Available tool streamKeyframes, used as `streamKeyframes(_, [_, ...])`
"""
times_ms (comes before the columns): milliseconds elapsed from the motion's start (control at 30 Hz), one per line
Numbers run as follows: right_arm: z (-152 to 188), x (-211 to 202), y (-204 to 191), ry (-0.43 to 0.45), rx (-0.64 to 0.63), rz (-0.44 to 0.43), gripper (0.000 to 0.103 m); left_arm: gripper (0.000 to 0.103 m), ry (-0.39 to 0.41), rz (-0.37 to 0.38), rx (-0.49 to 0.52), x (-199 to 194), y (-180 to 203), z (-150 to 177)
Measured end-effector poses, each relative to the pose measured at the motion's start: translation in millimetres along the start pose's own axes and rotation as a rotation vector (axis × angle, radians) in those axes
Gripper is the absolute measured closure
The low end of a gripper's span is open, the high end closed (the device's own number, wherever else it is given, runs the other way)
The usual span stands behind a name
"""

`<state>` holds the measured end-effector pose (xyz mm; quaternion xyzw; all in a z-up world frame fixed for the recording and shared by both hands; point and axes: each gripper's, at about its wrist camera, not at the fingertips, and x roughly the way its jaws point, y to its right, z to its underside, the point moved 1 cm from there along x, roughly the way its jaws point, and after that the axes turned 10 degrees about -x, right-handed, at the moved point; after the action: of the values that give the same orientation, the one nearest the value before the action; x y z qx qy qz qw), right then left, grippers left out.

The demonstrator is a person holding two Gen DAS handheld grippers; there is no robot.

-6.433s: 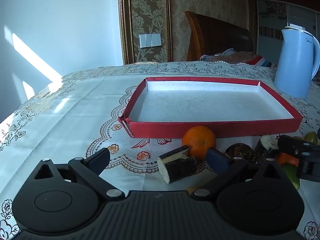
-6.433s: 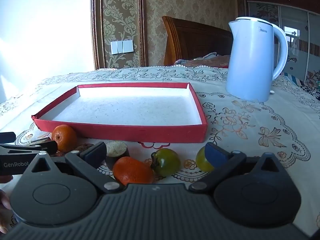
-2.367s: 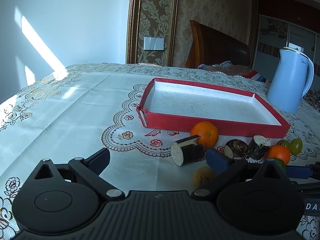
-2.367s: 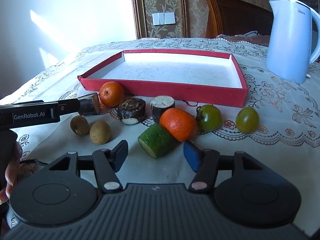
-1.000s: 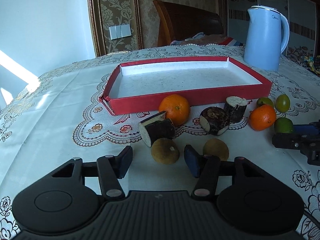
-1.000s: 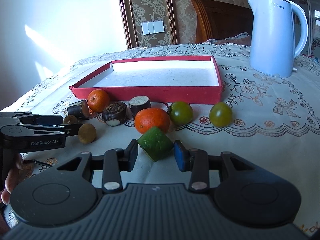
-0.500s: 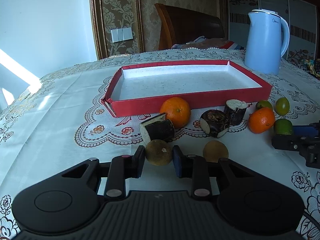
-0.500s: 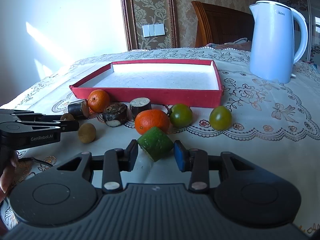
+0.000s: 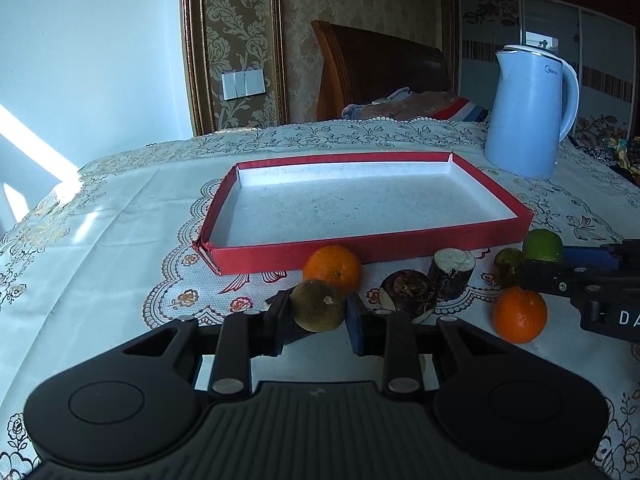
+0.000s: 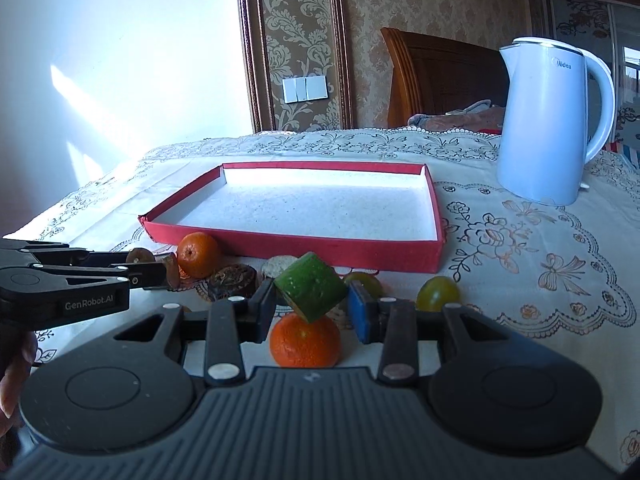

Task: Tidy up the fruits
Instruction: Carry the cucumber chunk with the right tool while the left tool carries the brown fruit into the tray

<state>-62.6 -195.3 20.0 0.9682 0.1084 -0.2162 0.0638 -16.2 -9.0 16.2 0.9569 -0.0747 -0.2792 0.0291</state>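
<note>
My left gripper is shut on a brown kiwi, held just above the tablecloth. My right gripper is shut on a green cucumber chunk, lifted over an orange. Ahead of both lies the empty red tray. Along its front edge sit an orange, a dark round piece, a dark stub with a white cut end, another orange and two green tomatoes. The right gripper shows at the right of the left wrist view, the left gripper at the left of the right wrist view.
A light blue kettle stands on the lace tablecloth to the right of the tray's far end. A wooden headboard and a wall rise behind the table. A hand shows at the left edge of the right wrist view.
Both grippers have risen with their loads: the kiwi, gripped half a second ago, has left the cloth, and the cucumber chunk now hangs above the orange. The tray looks closer.
</note>
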Motion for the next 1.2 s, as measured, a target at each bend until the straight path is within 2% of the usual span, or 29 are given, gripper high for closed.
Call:
streamKeyframes(233, [-28,19,5,0.000,-0.010,0.012,0.066,0.074,0.019,-0.007,0.007,17,13,-18])
streamKeyframes(467, [-54,54,11,0.008,-0.044,0.086,0.066,0.074,0.005,-0.010,-0.043,46,12,-43])
streamKeyframes(767, [-74,117,26,-0.044,-0.023,0.118,0.066,0.074,0.016,-0.079,-0.078,96,15,-74])
streamKeyframes(1033, [-74,154,41,-0.116,0.016,0.114,0.066,0.074,-0.033,-0.103,-0.098,131,9,-80])
streamKeyframes(1200, [-74,167,47,-0.153,0.037,0.108,0.066,0.074,-0.090,-0.098,-0.124,143,5,-82])
